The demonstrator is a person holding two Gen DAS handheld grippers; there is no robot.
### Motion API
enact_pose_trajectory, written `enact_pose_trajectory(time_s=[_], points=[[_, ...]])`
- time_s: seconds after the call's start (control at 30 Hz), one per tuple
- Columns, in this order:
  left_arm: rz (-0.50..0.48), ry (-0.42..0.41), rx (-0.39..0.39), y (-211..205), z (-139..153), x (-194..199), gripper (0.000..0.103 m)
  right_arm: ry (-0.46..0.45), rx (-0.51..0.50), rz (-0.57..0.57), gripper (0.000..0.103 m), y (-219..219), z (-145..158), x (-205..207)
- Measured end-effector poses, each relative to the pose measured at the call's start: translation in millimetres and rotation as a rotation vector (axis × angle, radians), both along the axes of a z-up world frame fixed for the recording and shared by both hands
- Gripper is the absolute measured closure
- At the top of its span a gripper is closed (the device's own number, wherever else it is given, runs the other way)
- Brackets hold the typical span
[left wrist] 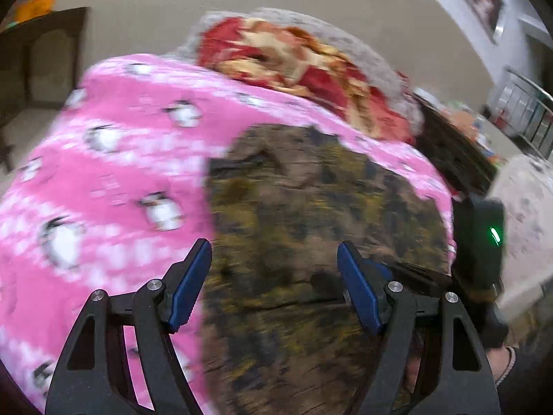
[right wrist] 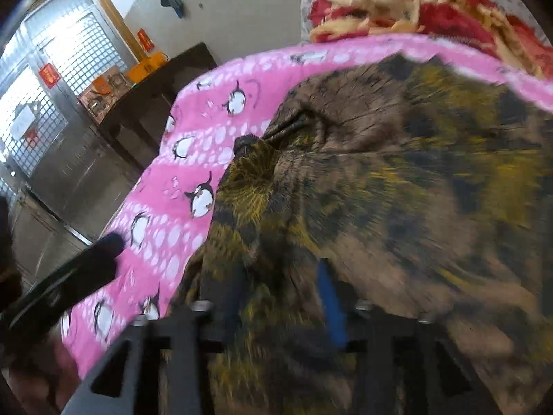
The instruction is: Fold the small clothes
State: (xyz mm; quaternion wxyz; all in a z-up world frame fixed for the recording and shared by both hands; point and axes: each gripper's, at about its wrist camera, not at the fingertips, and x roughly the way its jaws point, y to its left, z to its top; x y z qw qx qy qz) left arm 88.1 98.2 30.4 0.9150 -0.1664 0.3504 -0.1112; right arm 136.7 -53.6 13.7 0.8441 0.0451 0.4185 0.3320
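Note:
A brown, yellow and black patterned garment point(left wrist: 311, 214) lies spread on a pink penguin-print blanket point(left wrist: 114, 159). My left gripper point(left wrist: 274, 259) is open, its blue pads apart, just above the garment's near left part. The right gripper's body point(left wrist: 480, 242) shows at the garment's right edge. In the right wrist view the garment point(right wrist: 397, 180) fills the frame, with a bunched fold near its left edge. My right gripper point(right wrist: 283, 297) is blurred and low over the garment. Its blue pads stand apart with cloth between and over them. Whether they pinch it is unclear.
A red and cream floral blanket point(left wrist: 297, 65) is piled behind the pink one; it also shows in the right wrist view point(right wrist: 432, 3). A dark wooden table point(right wrist: 166, 86) stands beyond the bed edge, near a metal grille door point(right wrist: 52, 79). Clutter point(left wrist: 466, 128) sits at the right.

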Motion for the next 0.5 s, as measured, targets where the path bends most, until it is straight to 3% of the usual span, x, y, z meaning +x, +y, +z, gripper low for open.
enact_pose_trajectory(time_s=[0.1,0.2,0.27,0.33,0.4,0.5], points=[[-0.096,0.021,-0.071,-14,-12,26,0.028,-0.099,-0.2,-0.01,0.04,-36,5,-30],[-0.122,0.071,-0.073,-20,-33,52,0.028,-0.156,-0.329,0.0,0.04,-61,-6,-56],[-0.082,0.115,-0.047,-16,-48,62,0.028,-0.16,-0.344,-0.002,0.039,-85,-19,-70],[-0.091,0.136,-0.103,-12,-57,67,0.028,-0.178,-0.304,-0.04,0.033,-103,-28,-80],[-0.105,0.16,-0.106,-15,-55,72,0.028,-0.183,-0.308,-0.064,0.028,-105,-30,-78],[-0.109,0.196,-0.153,-15,-56,85,0.027,-0.17,-0.299,-0.066,0.026,-104,-34,-73]])
